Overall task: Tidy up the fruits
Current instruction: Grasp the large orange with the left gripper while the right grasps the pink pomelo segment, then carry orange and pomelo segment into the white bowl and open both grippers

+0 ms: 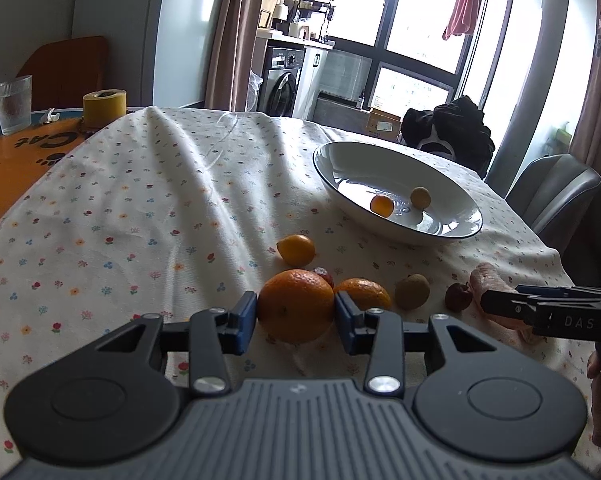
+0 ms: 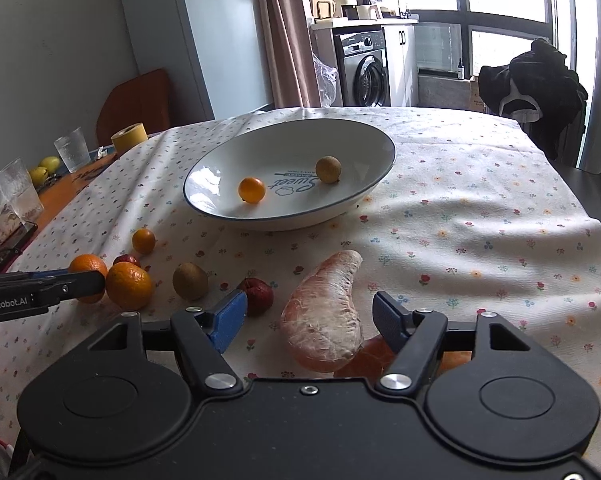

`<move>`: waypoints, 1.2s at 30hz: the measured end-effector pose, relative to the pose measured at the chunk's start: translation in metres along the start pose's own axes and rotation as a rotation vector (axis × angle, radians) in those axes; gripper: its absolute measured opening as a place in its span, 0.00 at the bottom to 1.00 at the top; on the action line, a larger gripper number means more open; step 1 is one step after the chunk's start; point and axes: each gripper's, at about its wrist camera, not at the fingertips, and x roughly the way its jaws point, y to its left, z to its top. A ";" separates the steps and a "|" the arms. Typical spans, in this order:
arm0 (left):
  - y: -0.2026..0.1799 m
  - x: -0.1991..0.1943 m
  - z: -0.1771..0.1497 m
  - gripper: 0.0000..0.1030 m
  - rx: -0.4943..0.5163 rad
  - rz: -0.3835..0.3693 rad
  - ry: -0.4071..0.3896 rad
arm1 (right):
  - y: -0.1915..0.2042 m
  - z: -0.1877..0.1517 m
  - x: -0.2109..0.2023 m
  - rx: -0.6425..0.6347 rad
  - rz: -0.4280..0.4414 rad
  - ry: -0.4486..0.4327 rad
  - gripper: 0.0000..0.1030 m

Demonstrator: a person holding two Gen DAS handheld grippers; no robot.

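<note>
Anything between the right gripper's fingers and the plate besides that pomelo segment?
No. Right wrist view: past the pomelo segment, only bare floral tablecloth reaches the plate.

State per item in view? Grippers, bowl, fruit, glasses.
left gripper: shut on large orange
right gripper: open, astride pomelo segment
bowl: upright, holds kumquat and longan
second orange: loose on tablecloth
glasses: upright
</note>
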 end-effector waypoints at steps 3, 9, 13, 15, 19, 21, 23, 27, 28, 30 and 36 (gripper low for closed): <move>0.002 -0.002 0.001 0.39 -0.012 0.005 -0.007 | 0.005 -0.001 0.003 -0.036 -0.027 0.006 0.61; 0.002 -0.007 0.001 0.39 -0.015 0.001 -0.024 | 0.008 -0.003 0.006 -0.077 -0.040 0.025 0.38; 0.001 -0.010 0.002 0.39 -0.021 0.002 -0.040 | 0.007 -0.003 0.000 -0.067 -0.022 0.019 0.38; -0.001 -0.012 0.003 0.39 -0.017 0.000 -0.046 | 0.007 -0.002 -0.005 -0.062 -0.021 0.005 0.37; -0.006 -0.017 0.007 0.39 -0.004 -0.003 -0.065 | 0.006 0.000 -0.012 -0.040 -0.014 -0.021 0.37; -0.008 -0.020 0.009 0.39 -0.003 -0.002 -0.076 | 0.006 0.002 -0.015 -0.040 -0.008 -0.033 0.37; -0.010 -0.021 0.011 0.39 -0.001 -0.001 -0.082 | 0.006 0.003 -0.018 -0.041 -0.007 -0.044 0.37; -0.014 -0.023 0.015 0.39 0.007 -0.005 -0.093 | 0.007 0.007 -0.025 -0.045 0.001 -0.067 0.37; -0.015 -0.023 0.016 0.39 0.010 -0.006 -0.094 | 0.007 0.008 -0.026 -0.046 0.001 -0.072 0.37; -0.017 -0.022 0.018 0.39 0.017 -0.011 -0.096 | 0.008 0.009 -0.029 -0.050 0.000 -0.091 0.37; -0.025 -0.018 0.026 0.39 0.046 -0.015 -0.108 | 0.009 0.018 -0.033 -0.053 0.005 -0.125 0.37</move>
